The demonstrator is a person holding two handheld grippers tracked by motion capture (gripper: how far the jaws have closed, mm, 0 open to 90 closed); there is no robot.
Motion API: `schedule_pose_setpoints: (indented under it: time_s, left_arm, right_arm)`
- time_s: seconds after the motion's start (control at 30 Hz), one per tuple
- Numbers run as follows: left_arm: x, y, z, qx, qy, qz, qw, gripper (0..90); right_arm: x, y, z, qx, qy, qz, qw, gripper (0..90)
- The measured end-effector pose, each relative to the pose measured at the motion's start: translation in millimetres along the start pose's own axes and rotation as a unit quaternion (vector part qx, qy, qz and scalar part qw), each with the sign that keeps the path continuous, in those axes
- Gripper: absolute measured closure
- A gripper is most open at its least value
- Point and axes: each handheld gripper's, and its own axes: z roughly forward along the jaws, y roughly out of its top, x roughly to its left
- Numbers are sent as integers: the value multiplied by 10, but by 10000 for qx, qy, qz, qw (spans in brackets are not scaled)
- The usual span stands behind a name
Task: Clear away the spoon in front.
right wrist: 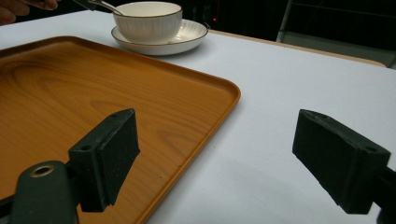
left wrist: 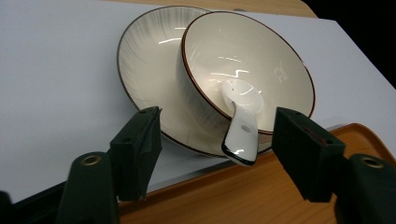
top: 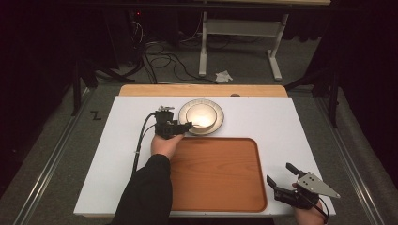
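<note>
Left gripper (top: 187,125) reaches to the near rim of the bowl (top: 201,115), which sits on a plate (top: 220,123) at the far middle of the white table (top: 281,122), just beyond the wooden tray (top: 216,187). In the left gripper view a white spoon (left wrist: 242,126) rests in the bowl (left wrist: 247,70), its handle overhanging the rim toward the camera, between the 2 jaws. The jaws stand apart on either side of the handle without touching it: released, with nothing grasped. This straddling pose probably prepares a pinch on the handle, the one part of the spoon clear of the bowl. Right gripper (top: 281,180) rests at the table's near right corner, beside the tray (right wrist: 93,84), jaws wide and empty, apparently parked clear of the work.
</note>
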Motion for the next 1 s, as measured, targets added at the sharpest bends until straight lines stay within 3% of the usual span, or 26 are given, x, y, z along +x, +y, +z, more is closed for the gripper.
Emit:
schedule_pose_setpoints:
  time_s: [0.27,0.37,0.53,0.63,1.0]
  left_arm:
    - [38,-20,72,76,-279,-226,9993,498]
    - [14,-24,69,77,-285,-147,9995,549]
    - [-8,-33,69,97,-508,-229,9984,678]
    - [29,-51,71,61,-743,-474,9961,729]
    - [18,-57,47,19,-739,-287,9968,781]
  right_arm:
    - [-28,-12,-11,1,-30,52,10000,153]
    - [-39,-10,-25,-19,-62,53,10000,153]
    - [-17,-7,-19,-2,-39,22,10000,153]
    - [-19,-6,-30,-26,-25,25,10000,153]
    - [-21,12,14,-29,15,38,10000,153]
